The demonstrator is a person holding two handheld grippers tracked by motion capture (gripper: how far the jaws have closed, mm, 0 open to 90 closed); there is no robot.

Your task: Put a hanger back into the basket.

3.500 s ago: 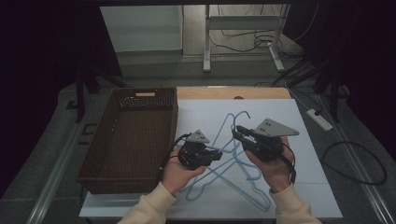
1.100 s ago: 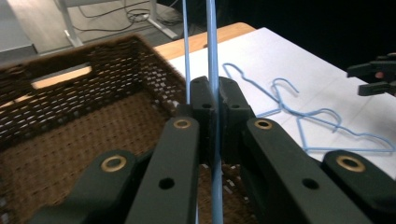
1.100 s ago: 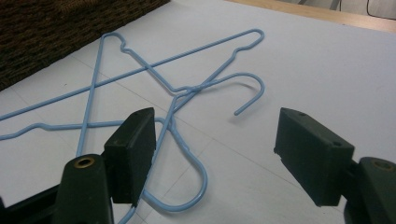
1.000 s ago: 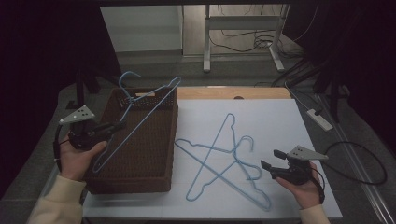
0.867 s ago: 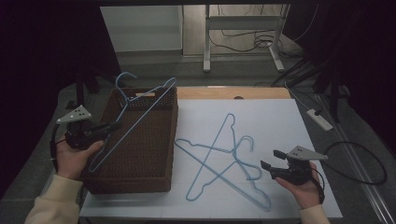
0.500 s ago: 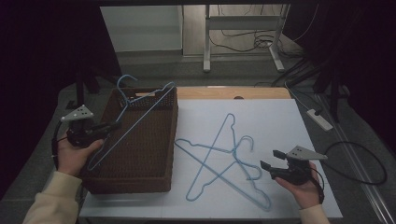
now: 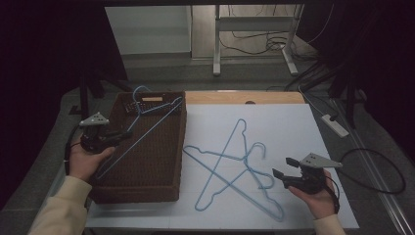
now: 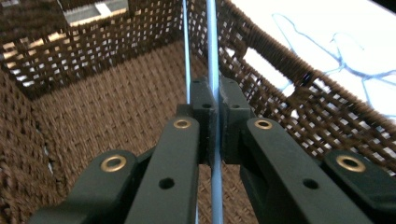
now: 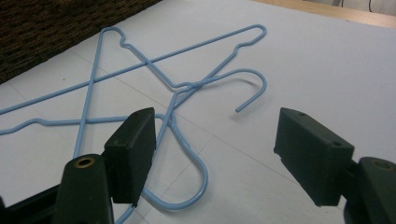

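Left gripper (image 7: 111, 139): held in the person's left hand (image 7: 87, 161) at the left rim of the brown wicker basket (image 7: 147, 188), forearm entering from the lower left corner of the high view, jaws pointing toward the basket interior; in the left gripper view the jaws are clamped tight on the wire of a blue hanger (image 7: 147, 129), which slants across the basket with its hook (image 7: 138, 91) above the far wall; right gripper (image 7: 282, 177): resting in the right hand (image 7: 315, 196), palm up, at the near right of the white table sheet (image 7: 288, 127), jaws level and spread wide, gripping nothing; two further blue hangers (image 7: 230, 171) lie crossed flat on the sheet, just ahead of the right gripper's jaws, well apart from the basket
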